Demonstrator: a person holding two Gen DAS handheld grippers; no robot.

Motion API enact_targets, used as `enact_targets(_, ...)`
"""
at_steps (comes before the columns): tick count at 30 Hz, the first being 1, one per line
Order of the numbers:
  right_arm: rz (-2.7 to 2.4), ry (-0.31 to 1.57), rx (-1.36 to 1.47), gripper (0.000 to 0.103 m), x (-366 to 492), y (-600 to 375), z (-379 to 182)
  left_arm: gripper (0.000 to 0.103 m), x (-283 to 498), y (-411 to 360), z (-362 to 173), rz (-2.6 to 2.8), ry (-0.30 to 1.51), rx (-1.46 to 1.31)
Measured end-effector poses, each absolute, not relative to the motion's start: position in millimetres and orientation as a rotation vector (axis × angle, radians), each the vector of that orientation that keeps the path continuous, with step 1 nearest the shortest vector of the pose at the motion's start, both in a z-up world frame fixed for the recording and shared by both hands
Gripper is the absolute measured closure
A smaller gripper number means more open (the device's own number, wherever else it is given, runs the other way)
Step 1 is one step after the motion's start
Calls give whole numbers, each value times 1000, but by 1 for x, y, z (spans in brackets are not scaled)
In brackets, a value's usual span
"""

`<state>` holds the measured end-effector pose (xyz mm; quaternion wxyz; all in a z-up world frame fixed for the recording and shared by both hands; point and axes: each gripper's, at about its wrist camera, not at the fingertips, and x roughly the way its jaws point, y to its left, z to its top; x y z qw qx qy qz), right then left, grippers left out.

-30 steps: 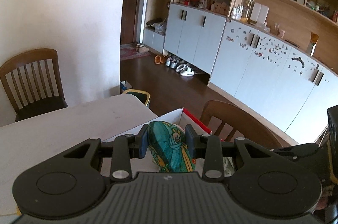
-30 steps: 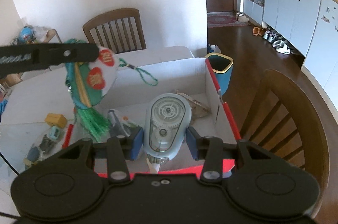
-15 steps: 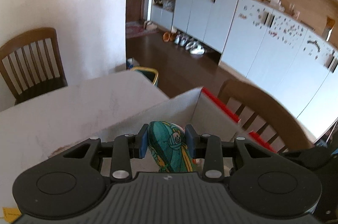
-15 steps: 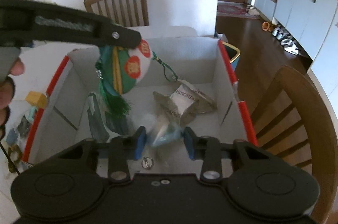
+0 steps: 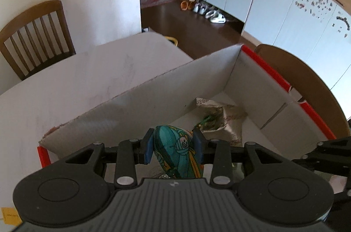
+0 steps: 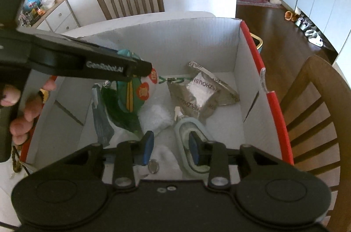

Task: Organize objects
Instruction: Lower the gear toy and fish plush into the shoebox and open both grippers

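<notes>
I see a white cardboard box (image 6: 166, 43) with red edges on the pale table (image 5: 72, 83), and both my grippers are over it. On the box floor lie a crumpled silver foil packet (image 6: 204, 94) toward the far right, a white wad of soft material (image 6: 156, 117) near the middle, a dark grey flat piece (image 6: 102, 122) against the left wall, and a coin (image 6: 153, 167) at the near edge.

My left gripper (image 5: 173, 147) is clamped on a teal embroidered pouch (image 5: 175, 151). From the right wrist view, the pouch (image 6: 129, 98) hangs inside the box on its left side, with a white end bearing red round patches, a yellow stripe, a green tassel below and a green beaded cord trailing toward the foil packet. A hand (image 6: 24, 105) grips the left tool's handle at the left edge.

My right gripper (image 6: 171, 149) has its jaws narrowly apart with nothing pinched between them; a pale blue tape dispenser (image 6: 189, 144) lies on the box floor beneath its right finger.
</notes>
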<state>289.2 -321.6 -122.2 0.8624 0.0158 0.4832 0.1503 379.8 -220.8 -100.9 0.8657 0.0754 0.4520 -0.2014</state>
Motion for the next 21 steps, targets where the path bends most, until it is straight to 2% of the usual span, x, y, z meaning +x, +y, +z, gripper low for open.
enact_targets(5, 320, 1015, 45, 67, 291, -327, -120, 64, 383, -225, -103, -398, 962, 173)
enact_targets(6, 322, 1016, 46, 67, 292, -327, -121, 61, 383, -224, -103, -395, 966, 168)
enact_targets(9, 318, 1017, 53, 66, 289, -329, -119, 41, 382, -223, -100, -385, 962, 148)
enact_targets(10, 316, 1017, 56, 66, 288, -330, -118, 38, 381, -222, -98, -385, 956, 140)
enact_targets(21, 312, 982, 80, 65, 270, -331, -98, 38, 352, -216, -71, -426, 905, 125)
